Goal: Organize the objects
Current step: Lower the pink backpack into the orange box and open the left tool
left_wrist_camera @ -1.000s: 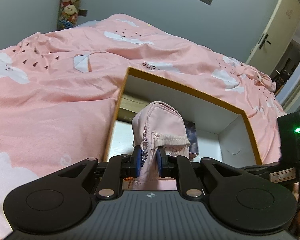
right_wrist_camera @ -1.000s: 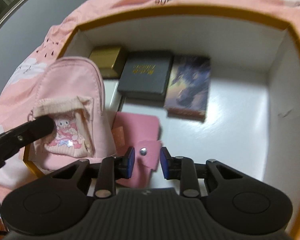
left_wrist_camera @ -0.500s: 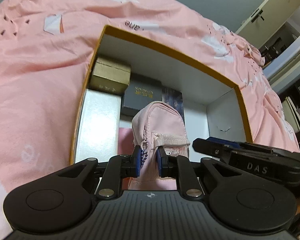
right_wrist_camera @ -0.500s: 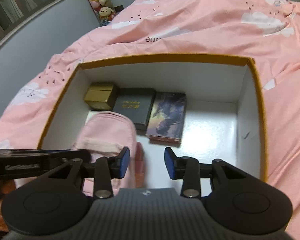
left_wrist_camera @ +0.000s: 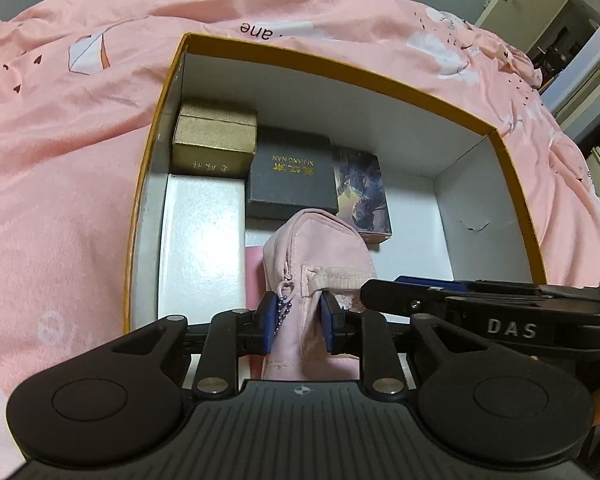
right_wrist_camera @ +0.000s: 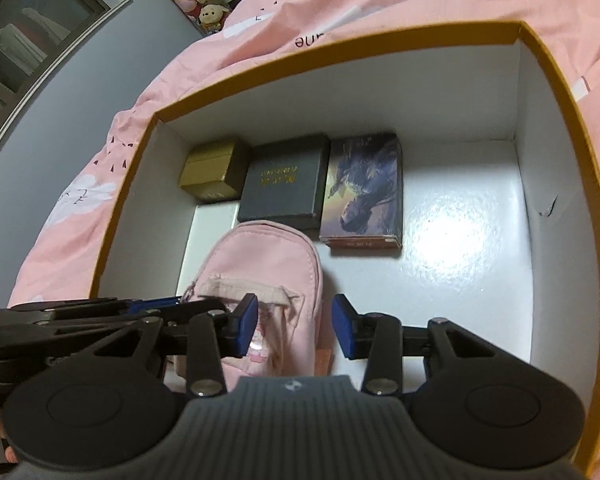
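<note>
Lining the far edge of the orange-rimmed box [right_wrist_camera: 556,92] from its far-left corner were a gold box [right_wrist_camera: 214,172], a dark grey box [right_wrist_camera: 286,182] and an illustrated box [right_wrist_camera: 366,188], packed side by side, probably to save floor space. Nearer the box's left wall, the left gripper [left_wrist_camera: 298,320] pinched the small pink backpack [left_wrist_camera: 320,244] upright by its side, seemingly to lower it in. The right gripper [right_wrist_camera: 296,330] hung beside it, fingers spread and empty.
</note>
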The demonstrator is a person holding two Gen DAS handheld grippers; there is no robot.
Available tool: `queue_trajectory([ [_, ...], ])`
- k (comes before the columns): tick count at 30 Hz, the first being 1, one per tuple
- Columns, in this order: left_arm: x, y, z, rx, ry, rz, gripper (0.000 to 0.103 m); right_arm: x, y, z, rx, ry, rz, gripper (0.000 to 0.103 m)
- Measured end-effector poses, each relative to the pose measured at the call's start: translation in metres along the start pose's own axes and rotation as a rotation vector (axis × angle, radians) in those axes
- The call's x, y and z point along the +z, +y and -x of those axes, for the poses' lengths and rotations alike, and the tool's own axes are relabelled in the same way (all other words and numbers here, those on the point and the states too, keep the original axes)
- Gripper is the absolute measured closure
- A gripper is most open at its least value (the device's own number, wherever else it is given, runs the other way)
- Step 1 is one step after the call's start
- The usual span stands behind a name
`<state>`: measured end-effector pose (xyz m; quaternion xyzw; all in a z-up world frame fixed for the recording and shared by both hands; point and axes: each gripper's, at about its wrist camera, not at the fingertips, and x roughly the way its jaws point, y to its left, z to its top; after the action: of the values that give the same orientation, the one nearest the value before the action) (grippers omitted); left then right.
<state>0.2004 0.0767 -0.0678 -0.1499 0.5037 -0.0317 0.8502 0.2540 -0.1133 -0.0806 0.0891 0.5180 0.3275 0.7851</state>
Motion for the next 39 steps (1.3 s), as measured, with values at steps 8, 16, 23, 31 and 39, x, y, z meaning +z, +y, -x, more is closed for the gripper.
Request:
queue_trajectory([
  [8,-0.002,-0.01,0.029,0.03,-0.109,-0.095,0.065,0.0,-0.005,-0.009,0.046,0.029,-0.043,0.065],
  [16,-0.013,-0.017,0.029,0.041,-0.123,-0.11,0.066,0.001,0.008,-0.017,0.022,0.03,0.021,0.071],
  [23,-0.027,-0.027,0.042,0.044,-0.198,-0.08,0.066,-0.003,0.014,-0.004,0.002,-0.015,0.066,0.062],
  [31,-0.048,-0.039,0.072,0.003,-0.296,-0.056,0.066,-0.016,0.036,0.047,-0.075,-0.179,0.201,0.032],
  [39,-0.07,-0.047,0.083,0.011,-0.327,-0.08,0.066,-0.043,0.046,0.088,-0.203,-0.296,0.288,0.011],
])
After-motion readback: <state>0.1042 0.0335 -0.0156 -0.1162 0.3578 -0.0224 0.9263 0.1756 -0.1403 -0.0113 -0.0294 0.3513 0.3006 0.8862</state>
